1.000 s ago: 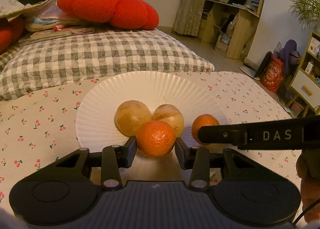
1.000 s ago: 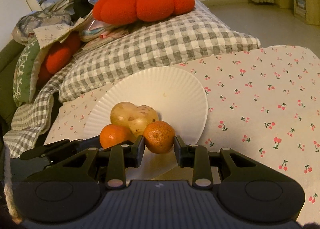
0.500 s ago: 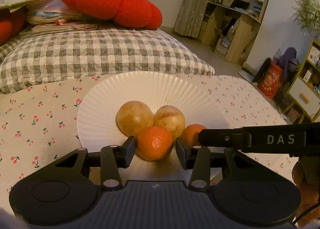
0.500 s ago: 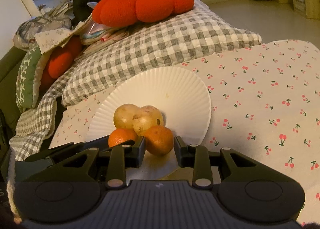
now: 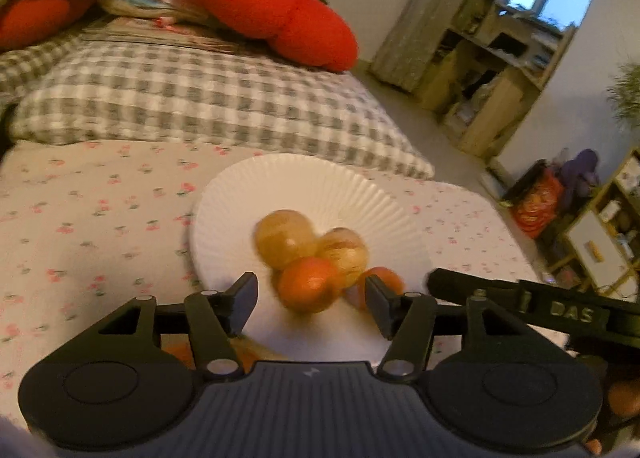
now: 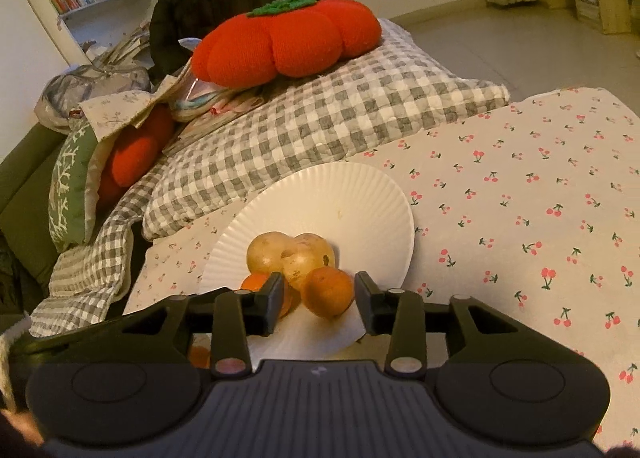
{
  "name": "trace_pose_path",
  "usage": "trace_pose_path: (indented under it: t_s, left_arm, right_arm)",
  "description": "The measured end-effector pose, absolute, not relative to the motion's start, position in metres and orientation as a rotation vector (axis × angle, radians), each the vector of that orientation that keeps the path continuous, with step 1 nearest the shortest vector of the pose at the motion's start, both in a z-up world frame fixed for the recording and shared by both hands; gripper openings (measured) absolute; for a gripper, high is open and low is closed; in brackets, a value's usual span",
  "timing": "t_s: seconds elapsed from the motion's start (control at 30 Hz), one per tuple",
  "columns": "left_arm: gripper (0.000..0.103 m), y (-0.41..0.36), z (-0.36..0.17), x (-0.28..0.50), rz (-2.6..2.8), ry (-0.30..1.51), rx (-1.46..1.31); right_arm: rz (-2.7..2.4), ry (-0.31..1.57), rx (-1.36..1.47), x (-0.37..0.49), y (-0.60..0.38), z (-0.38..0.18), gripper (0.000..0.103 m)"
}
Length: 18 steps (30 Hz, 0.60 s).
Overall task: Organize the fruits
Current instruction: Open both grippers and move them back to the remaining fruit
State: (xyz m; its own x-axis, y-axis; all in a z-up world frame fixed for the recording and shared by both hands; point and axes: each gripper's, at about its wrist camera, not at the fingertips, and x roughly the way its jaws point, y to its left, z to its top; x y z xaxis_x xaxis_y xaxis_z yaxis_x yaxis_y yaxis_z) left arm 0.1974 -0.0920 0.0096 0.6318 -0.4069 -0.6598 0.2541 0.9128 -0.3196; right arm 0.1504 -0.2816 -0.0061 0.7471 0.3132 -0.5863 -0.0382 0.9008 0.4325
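Fruits sit clustered at the near edge of the white paper plate (image 6: 360, 193), and both grippers are letting go of them. Between the fingertips of the right gripper (image 6: 316, 300) lies one mandarin (image 6: 329, 292), with a visible gap on either side as the jaws open; nothing is clasped. The left gripper (image 5: 311, 300) is likewise opening, its jaws standing clear of the other mandarin (image 5: 308, 290), which shows blurred in the left wrist view. Just behind the mandarins, touching them, rest two pale yellow-brown round fruits (image 6: 292, 254), smooth-skinned with dark specks. The mandarins are dimpled and slightly flattened, so they should settle rather than roll far. The plate is thin, with a fluted rim, and lies on a soft cherry-print cloth (image 6: 520, 197) at the cloth's far-left side, next to a grey checked pillow (image 6: 320, 125) bearing a red knitted pumpkin-shaped cushion (image 6: 288, 37). The risk, as I judge it, is the weight gathered on the plate's near edge over a yielding surface: a finger brushing a mandarin on withdrawal could tip the light plate or nudge fruit off its rim.
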Motion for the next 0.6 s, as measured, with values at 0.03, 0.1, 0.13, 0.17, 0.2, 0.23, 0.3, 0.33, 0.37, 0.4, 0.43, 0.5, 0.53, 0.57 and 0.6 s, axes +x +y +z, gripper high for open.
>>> trace_pose_path:
  t_s: [0.03, 0.1, 0.13, 0.17, 0.2, 0.23, 0.3, 0.33, 0.37, 0.4, 0.43, 0.5, 0.53, 0.57, 0.6]
  left_arm:
    - [0.05, -0.09, 0.012, 0.195, -0.367, 0.801, -0.199]
    - [0.053, -0.083, 0.014, 0.192, -0.339, 0.818, -0.203]
    - [0.053, -0.08, 0.014, 0.192, -0.327, 0.827, -0.21]
    - [0.054, -0.076, 0.016, 0.19, -0.311, 0.833, -0.22]
    - [0.056, -0.072, 0.017, 0.188, -0.297, 0.835, -0.225]
    - [0.056, -0.068, 0.018, 0.186, -0.282, 0.836, -0.224]
    - [0.057, -0.062, 0.021, 0.183, -0.25, 0.831, -0.204]
    - [0.057, -0.059, 0.023, 0.18, -0.234, 0.826, -0.19]
    - [0.058, -0.057, 0.025, 0.179, -0.225, 0.824, -0.182]
    - [0.058, -0.054, 0.026, 0.176, -0.218, 0.823, -0.177]
    - [0.058, -0.051, 0.027, 0.175, -0.214, 0.823, -0.176]
    - [0.059, -0.046, 0.028, 0.171, -0.21, 0.825, -0.173]
    - [0.059, -0.045, 0.028, 0.17, -0.206, 0.828, -0.169]
    - [0.059, -0.042, 0.027, 0.168, -0.2, 0.831, -0.162]
    - [0.059, -0.04, 0.027, 0.166, -0.194, 0.832, -0.157]
  right_arm:
    - [0.201, 0.703, 0.411, 0.149, -0.281, -0.005, 0.041]
    - [0.204, 0.696, 0.405, 0.145, -0.281, -0.003, 0.045]
    - [0.205, 0.693, 0.399, 0.143, -0.28, -0.002, 0.047]
    - [0.208, 0.689, 0.394, 0.141, -0.279, -0.001, 0.049]
    - [0.211, 0.686, 0.389, 0.139, -0.279, 0.0, 0.052]
    - [0.214, 0.682, 0.383, 0.137, -0.278, 0.001, 0.054]
    - [0.224, 0.675, 0.374, 0.133, -0.276, 0.004, 0.056]
    - [0.229, 0.671, 0.37, 0.132, -0.275, 0.004, 0.057]
    - [0.235, 0.668, 0.364, 0.131, -0.274, 0.005, 0.057]
    - [0.241, 0.666, 0.357, 0.13, -0.272, 0.006, 0.058]
    - [0.246, 0.665, 0.346, 0.129, -0.27, 0.006, 0.06]
    - [0.252, 0.667, 0.329, 0.128, -0.267, 0.007, 0.061]
    - [0.258, 0.667, 0.322, 0.127, -0.265, 0.007, 0.061]
    - [0.265, 0.667, 0.316, 0.126, -0.263, 0.008, 0.062]
    - [0.272, 0.665, 0.31, 0.125, -0.261, 0.009, 0.062]
